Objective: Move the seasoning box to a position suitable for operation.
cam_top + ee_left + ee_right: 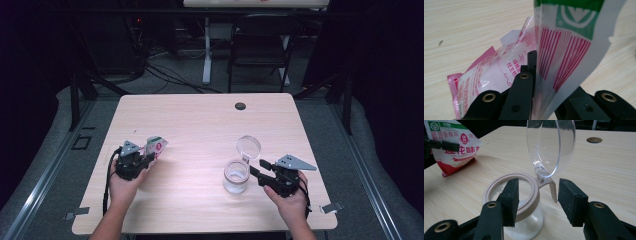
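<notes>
Left claw (146, 159) pinching seasoning packet (156, 145) | right claw (256, 171) gaping beside lid-up glass jar (236, 176) | tilting packet mouth squarely over jar rim.

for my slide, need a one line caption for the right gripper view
Open right claw behind a glass jar with its clear lid flipped up; left claw grips a bag beyond.

Bench (200, 125) of pale matt wood-grain laminate; glossy crinkled plastic-film packet (564, 45); jar (524, 225) of clear smooth glass or plastic with matt beige plastic collar (534, 195) and transparent glossy lid (551, 145); claw (537, 198) pads matt black, rough-textured.
</notes>
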Available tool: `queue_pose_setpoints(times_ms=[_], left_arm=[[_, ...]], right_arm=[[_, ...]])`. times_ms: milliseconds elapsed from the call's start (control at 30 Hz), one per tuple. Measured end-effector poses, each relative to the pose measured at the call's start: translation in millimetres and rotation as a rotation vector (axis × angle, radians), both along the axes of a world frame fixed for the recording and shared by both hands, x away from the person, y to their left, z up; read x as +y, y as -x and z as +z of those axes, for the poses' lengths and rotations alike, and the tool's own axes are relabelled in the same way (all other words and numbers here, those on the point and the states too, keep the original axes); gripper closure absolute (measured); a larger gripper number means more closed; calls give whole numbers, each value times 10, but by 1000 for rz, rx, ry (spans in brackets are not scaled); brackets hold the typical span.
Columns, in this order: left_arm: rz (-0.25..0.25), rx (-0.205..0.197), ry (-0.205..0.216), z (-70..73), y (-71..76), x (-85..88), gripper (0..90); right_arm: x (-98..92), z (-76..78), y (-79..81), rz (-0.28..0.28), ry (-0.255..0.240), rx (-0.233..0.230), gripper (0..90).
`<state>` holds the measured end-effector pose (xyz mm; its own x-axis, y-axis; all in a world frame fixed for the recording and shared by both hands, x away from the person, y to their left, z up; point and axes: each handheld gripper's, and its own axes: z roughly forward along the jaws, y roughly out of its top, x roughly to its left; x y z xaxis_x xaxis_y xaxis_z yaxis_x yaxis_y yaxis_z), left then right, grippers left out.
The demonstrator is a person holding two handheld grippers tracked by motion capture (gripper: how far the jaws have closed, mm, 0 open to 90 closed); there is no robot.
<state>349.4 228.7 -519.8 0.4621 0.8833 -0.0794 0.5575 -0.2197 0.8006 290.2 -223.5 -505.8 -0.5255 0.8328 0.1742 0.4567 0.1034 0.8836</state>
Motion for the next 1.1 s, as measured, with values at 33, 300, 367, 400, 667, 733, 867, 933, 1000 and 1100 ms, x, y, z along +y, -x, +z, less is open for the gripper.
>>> queue_pose_setpoints(times_ms=[33,300,367,400,667,733,867,933,1000,1100], left_arm=[[4,-4,4,5,3,12,892],[38,-21,29,60,33,121,893],[43,-27,36,75,37,148,894],[47,-28,38,82,40,161,894],[66,-42,50,116,49,218,895],[71,-45,52,124,51,236,895],[80,-48,56,136,57,256,895],[83,-50,55,140,60,261,895],[83,-48,53,147,61,272,895],[89,-54,58,152,62,287,896]], right_arm=[[-2,0,-1,2,2,1,515],[-11,-6,-3,-1,-1,6,517],[-15,-7,-5,-1,-3,6,516],[-16,-7,-6,-2,-5,6,516],[-19,-12,-8,-4,0,10,517],[-21,-11,-9,-3,-5,7,518],[-24,-11,-11,-1,-6,8,517],[-24,-12,-12,-2,-6,9,517],[-21,-13,-12,-3,-5,10,517],[-20,-13,-10,-4,-3,11,518]])
